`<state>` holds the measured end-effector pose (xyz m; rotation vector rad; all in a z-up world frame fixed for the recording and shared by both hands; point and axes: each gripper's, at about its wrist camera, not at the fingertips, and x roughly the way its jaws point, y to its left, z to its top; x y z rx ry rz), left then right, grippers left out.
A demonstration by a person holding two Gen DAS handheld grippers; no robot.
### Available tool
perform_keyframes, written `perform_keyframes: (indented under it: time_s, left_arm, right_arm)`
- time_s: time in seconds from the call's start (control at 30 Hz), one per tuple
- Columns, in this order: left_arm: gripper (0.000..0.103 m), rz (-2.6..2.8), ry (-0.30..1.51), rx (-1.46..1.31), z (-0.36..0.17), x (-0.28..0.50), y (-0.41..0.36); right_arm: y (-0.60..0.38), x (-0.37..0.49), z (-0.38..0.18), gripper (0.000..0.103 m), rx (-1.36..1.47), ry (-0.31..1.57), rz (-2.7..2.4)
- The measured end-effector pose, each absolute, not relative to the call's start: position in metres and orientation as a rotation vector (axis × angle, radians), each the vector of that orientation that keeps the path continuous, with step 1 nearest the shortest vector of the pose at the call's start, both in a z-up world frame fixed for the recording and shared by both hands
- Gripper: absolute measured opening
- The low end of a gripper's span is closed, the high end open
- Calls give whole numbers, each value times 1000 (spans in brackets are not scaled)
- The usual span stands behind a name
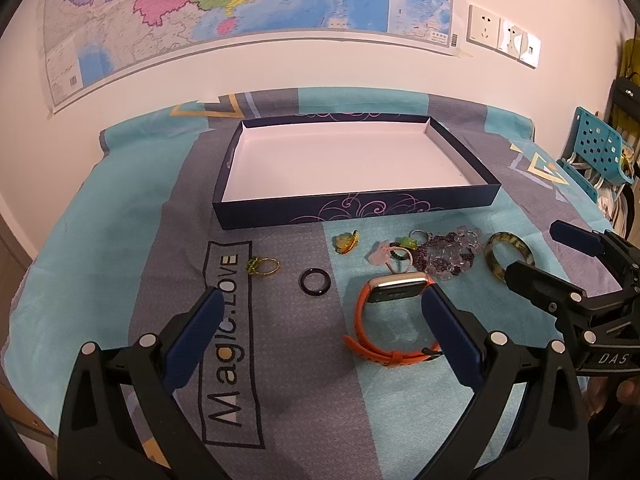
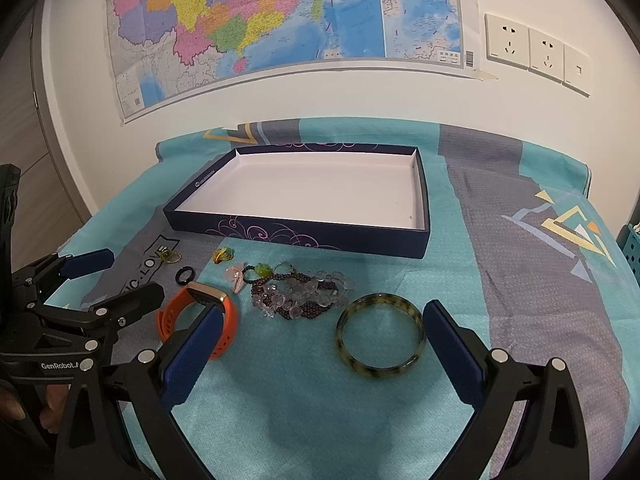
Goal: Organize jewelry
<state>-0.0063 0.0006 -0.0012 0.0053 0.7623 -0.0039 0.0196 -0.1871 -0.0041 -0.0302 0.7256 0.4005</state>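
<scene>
Both grippers are held above a table draped in a teal and grey cloth, each with its fingers spread wide and nothing gripped. The left gripper is seen in its own wrist view with its blue pads parted; an orange watch lies on its side between them, toward the right-hand pad, which overlaps the band in the picture, though contact cannot be judged. A dark ring is found just ahead between the fingers, and a small gold ring with a green stone lies ahead near the left-hand fingertip. Further ahead, a yellow-green charm is placed close to the near wall of a shallow navy box, whose white floor is bare.

The right gripper is likewise held open. A mottled green bangle rests flat on the cloth between its fingers, just beside the right-hand pad. A tangled heap of dark and clear beads is seen ahead of the gap, with a pink piece and a green-topped beaded ring at its left end. The orange watch is partly covered by the left-hand pad in this view. The box stands beyond the jewelry, well ahead of both grippers. A map and wall sockets are fixed to the wall behind the table.
</scene>
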Motion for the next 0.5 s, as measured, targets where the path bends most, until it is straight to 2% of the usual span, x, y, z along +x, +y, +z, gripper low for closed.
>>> perform_keyframes:
  time_s: [0.5]
  left_arm:
    - [97,2,763,-5,-1,-5,5]
  right_arm:
    - [-186,21,-7,97,-28,739,401]
